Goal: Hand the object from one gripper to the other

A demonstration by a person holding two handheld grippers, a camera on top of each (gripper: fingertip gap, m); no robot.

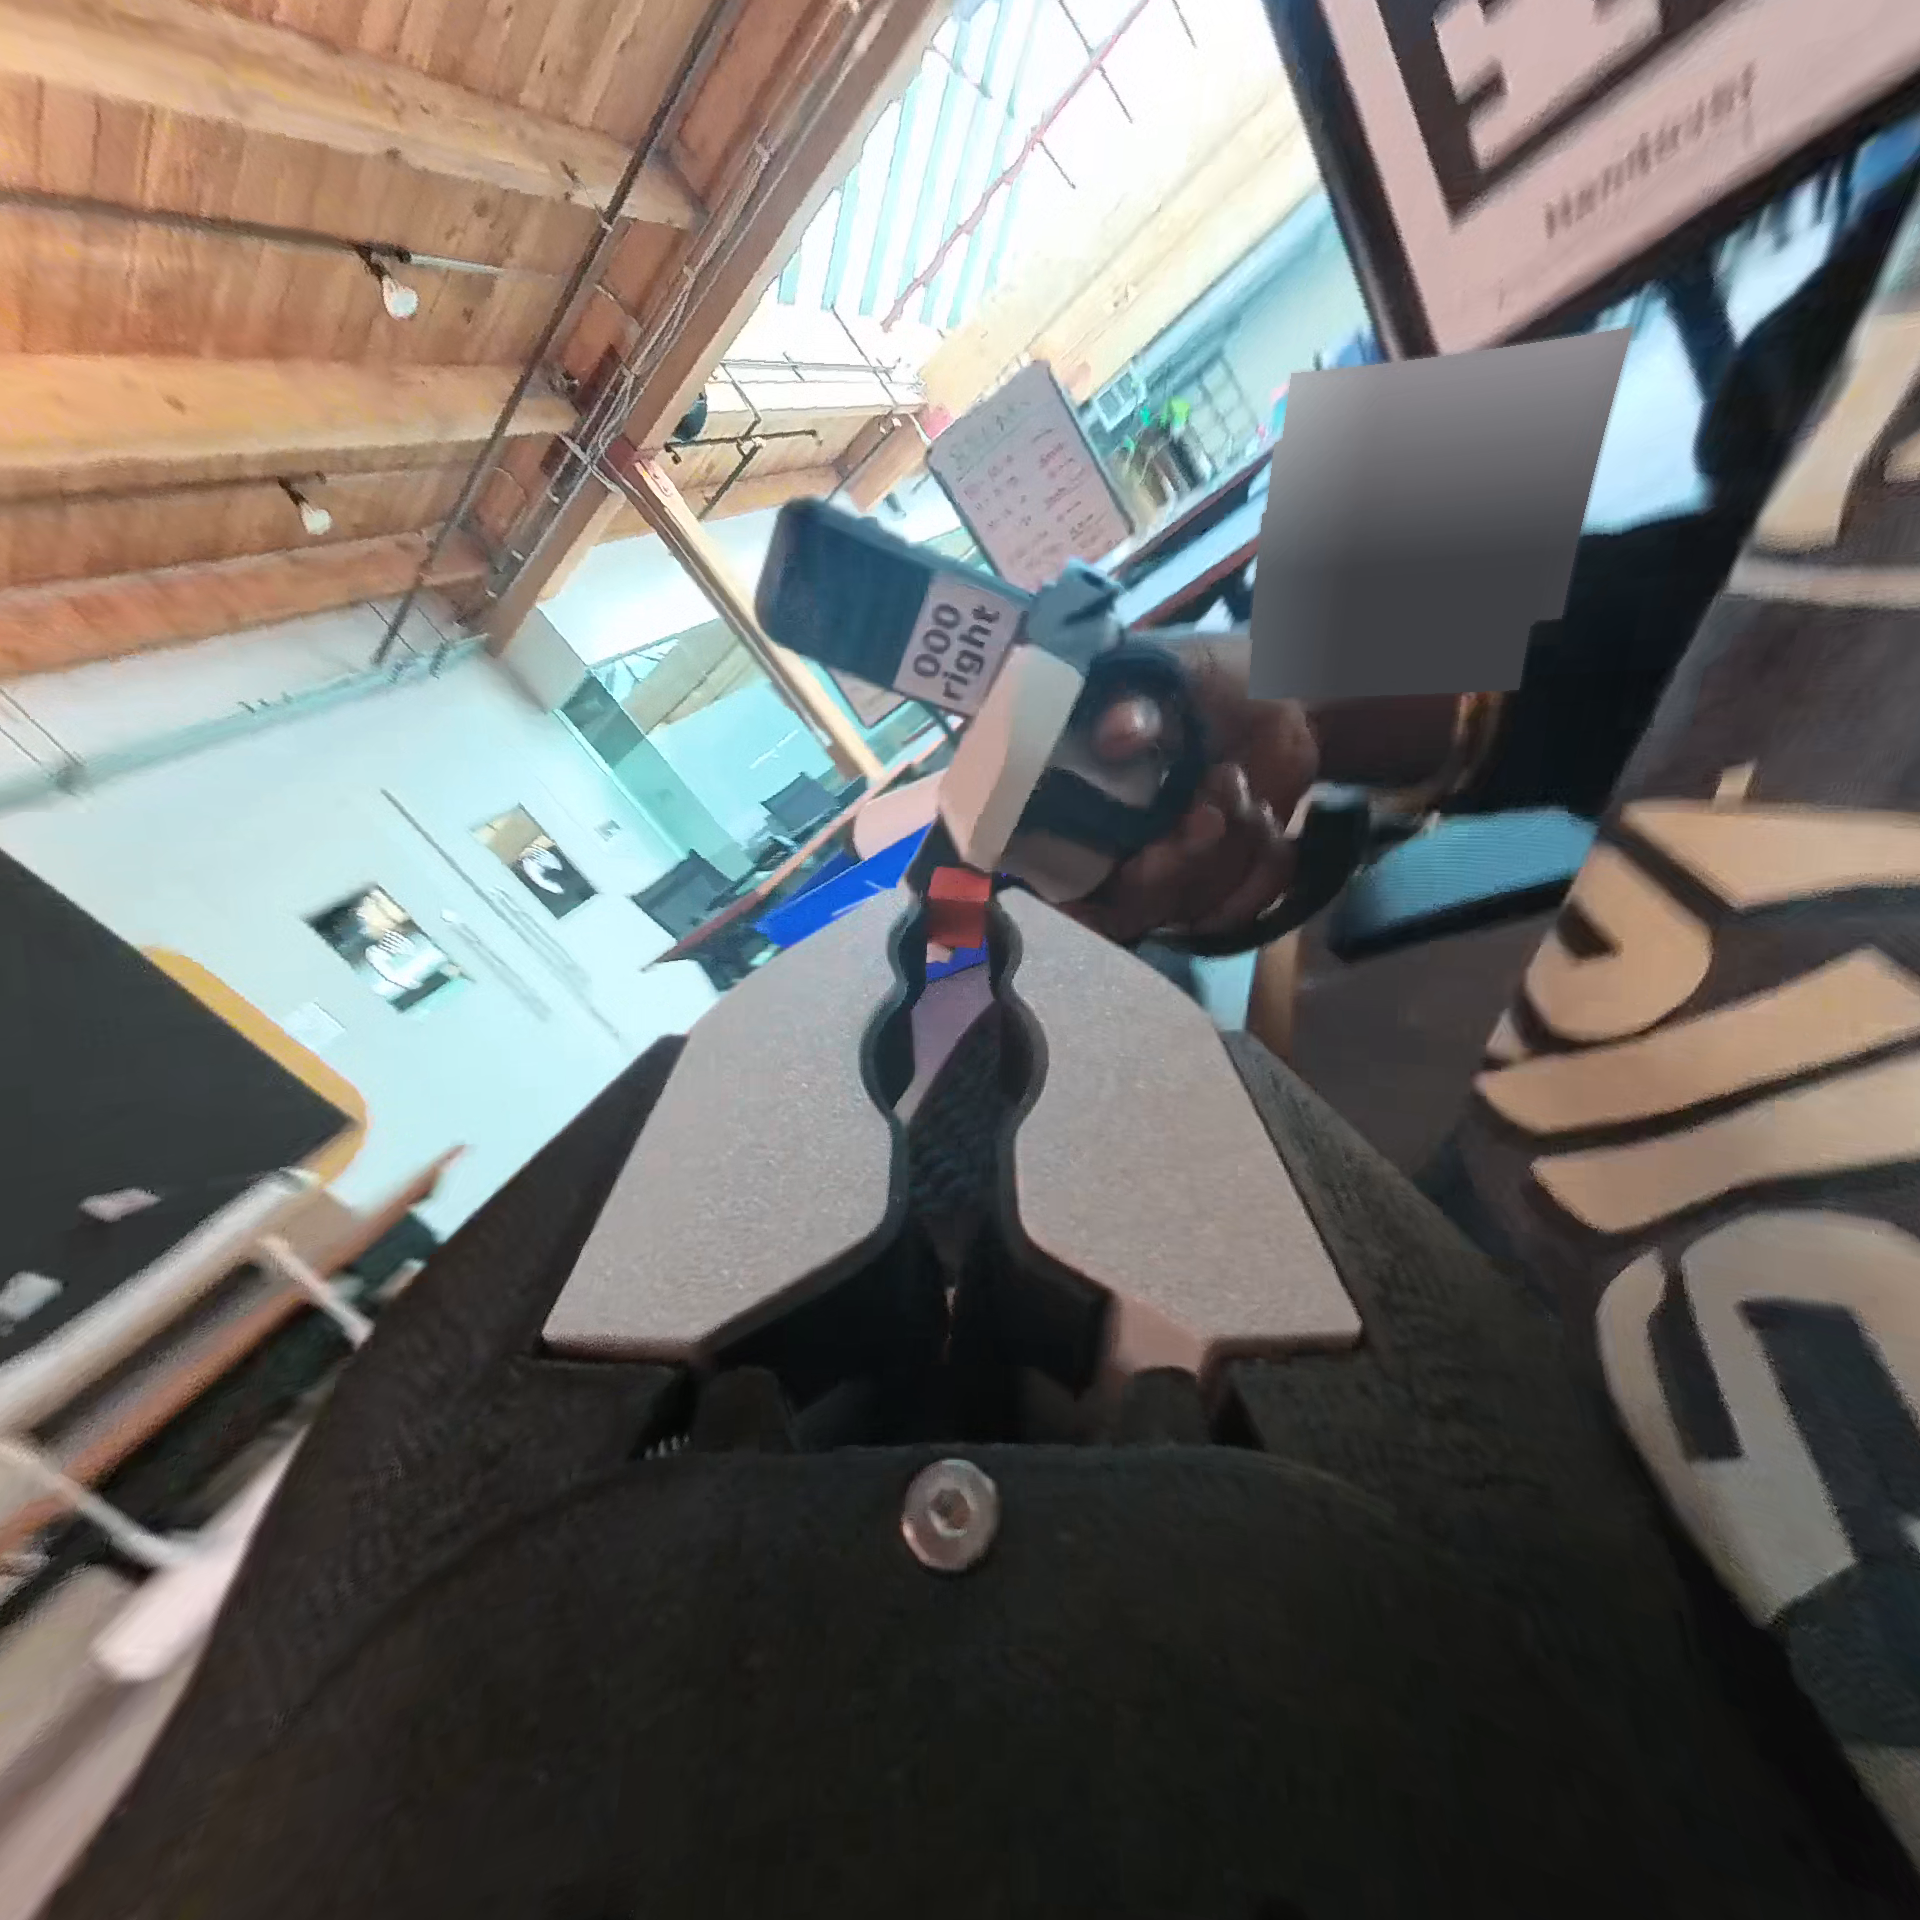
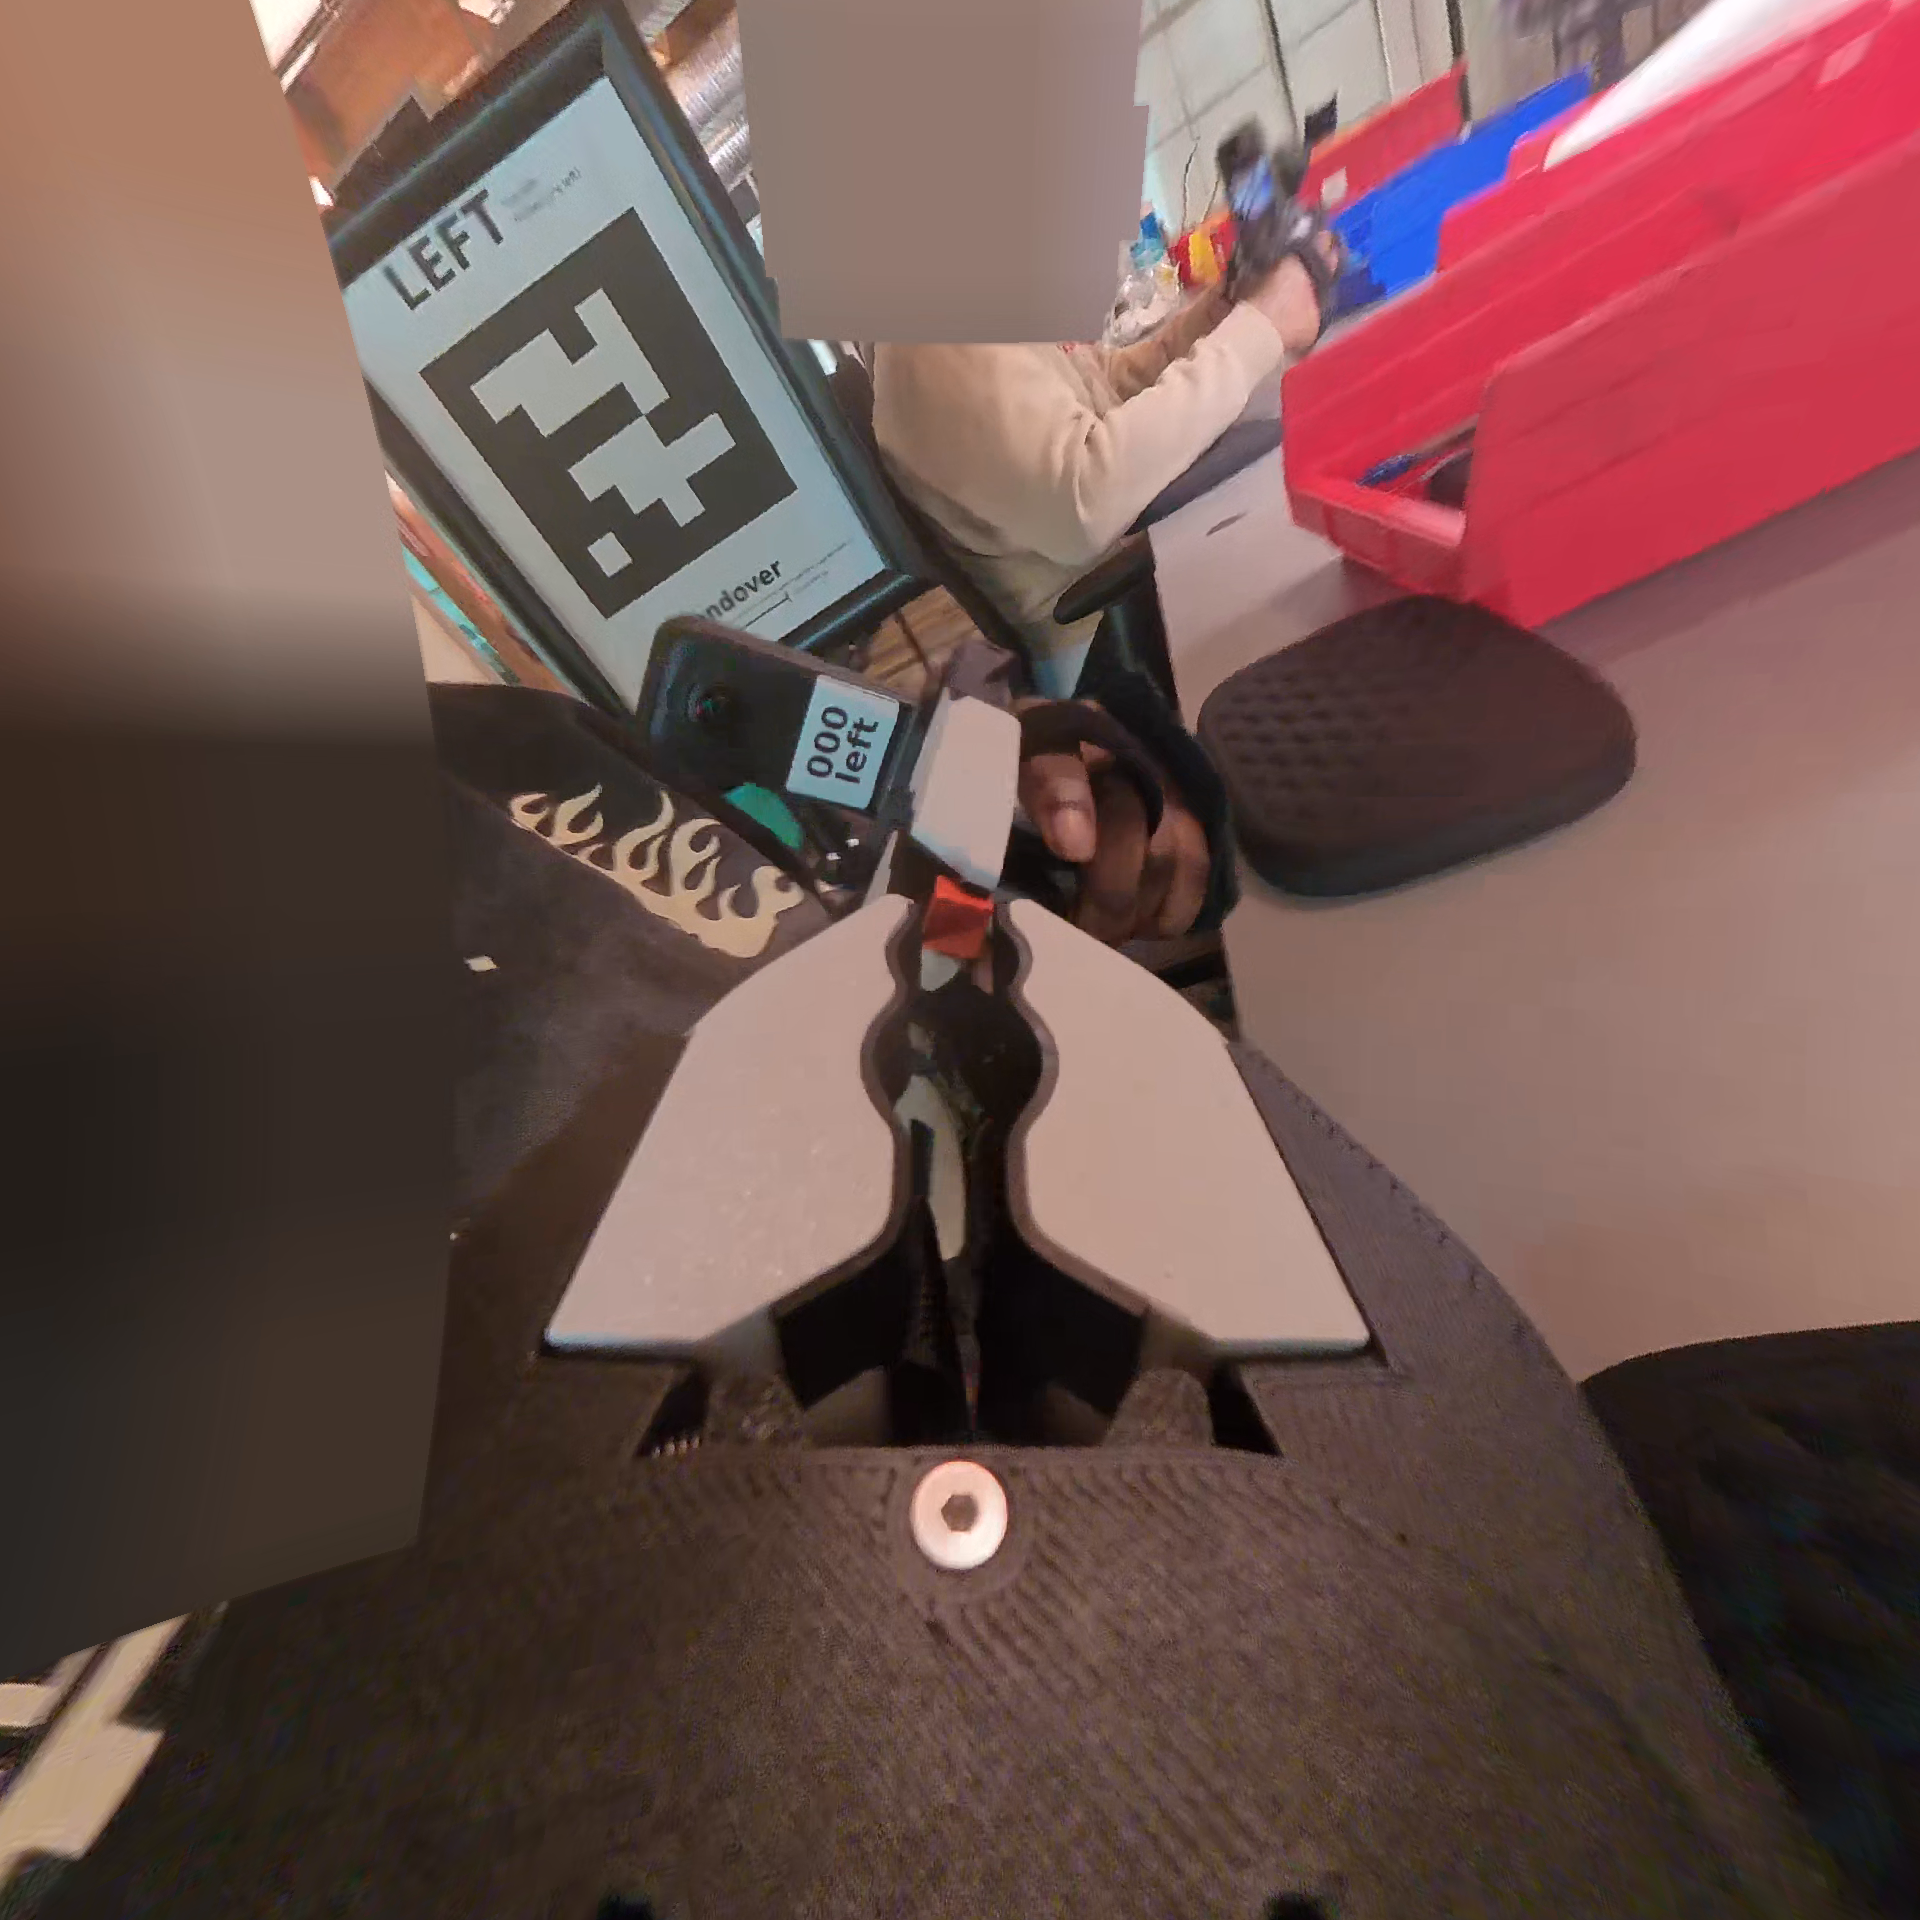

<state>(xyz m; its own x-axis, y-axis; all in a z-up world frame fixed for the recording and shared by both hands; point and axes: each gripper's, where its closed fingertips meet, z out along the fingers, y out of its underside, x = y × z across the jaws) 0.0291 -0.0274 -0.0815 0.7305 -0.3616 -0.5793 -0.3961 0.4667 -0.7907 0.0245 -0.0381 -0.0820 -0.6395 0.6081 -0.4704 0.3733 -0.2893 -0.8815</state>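
A small red block [image 1: 954,914] sits between the fingertips of my left gripper [image 1: 958,930], whose jaws are nearly closed around it. The same red block [image 2: 956,925] also sits between the tips of my right gripper [image 2: 956,935], whose jaws are just as narrow. The two grippers meet tip to tip in the air. The right gripper [image 1: 968,875] faces me in the left wrist view, held by a hand [image 1: 1174,831]. The left gripper [image 2: 961,883] faces me in the right wrist view. Most of the block is hidden by the fingers.
Red bins [image 2: 1621,395] and blue bins [image 2: 1455,197] stand at the right on a grey table [image 2: 1558,1091], beside a black mesh pad [image 2: 1413,738]. A framed marker sign [image 2: 613,416] stands close behind. Another person in a beige sleeve [image 2: 1039,447] sits beyond. Both grippers' tips are close together, under 4 cm apart.
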